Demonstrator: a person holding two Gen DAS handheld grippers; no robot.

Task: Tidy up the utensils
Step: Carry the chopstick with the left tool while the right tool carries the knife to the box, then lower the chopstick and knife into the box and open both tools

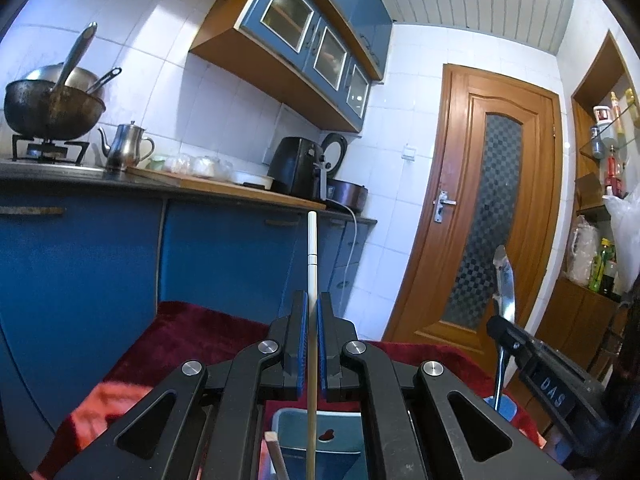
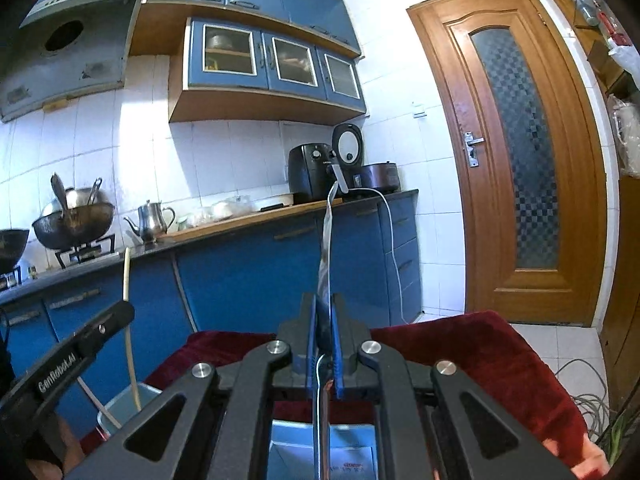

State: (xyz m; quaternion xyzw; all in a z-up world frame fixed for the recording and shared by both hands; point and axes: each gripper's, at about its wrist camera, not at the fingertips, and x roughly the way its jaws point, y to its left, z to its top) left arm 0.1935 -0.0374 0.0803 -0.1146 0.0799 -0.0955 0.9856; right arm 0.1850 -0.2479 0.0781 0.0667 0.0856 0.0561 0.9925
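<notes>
The left hand-held gripper (image 1: 312, 320) is clenched on a pale chopstick (image 1: 312, 248), which stands upright between the blue pads and rises well above them. Its lower end reaches down into a light blue bin (image 1: 340, 424) just below the jaws. A second, wooden stick (image 1: 276, 452) leans in that bin at the near left.

The right hand-held gripper (image 2: 325, 320) is clenched on a metal utensil (image 2: 326, 248) with a thin, shiny blade; the blade points up and away, edge-on, so I cannot tell exactly what kind of utensil it is. Its handle runs down past the jaws over a blue container (image 2: 288, 440) directly beneath. Seen from the left side, this utensil (image 1: 505, 280) stands to the right of the chopstick, well apart from it.

Both containers sit on a dark red cloth (image 2: 500, 352). Beyond it, at the far side, runs a counter (image 2: 248, 220) above blue cabinets (image 2: 240, 280), carrying a metal teapot (image 2: 150, 220) and a black appliance (image 2: 310, 178), with a wok (image 2: 72, 224) on the stove at the left. A wooden door (image 2: 516, 152) stands at the right.
</notes>
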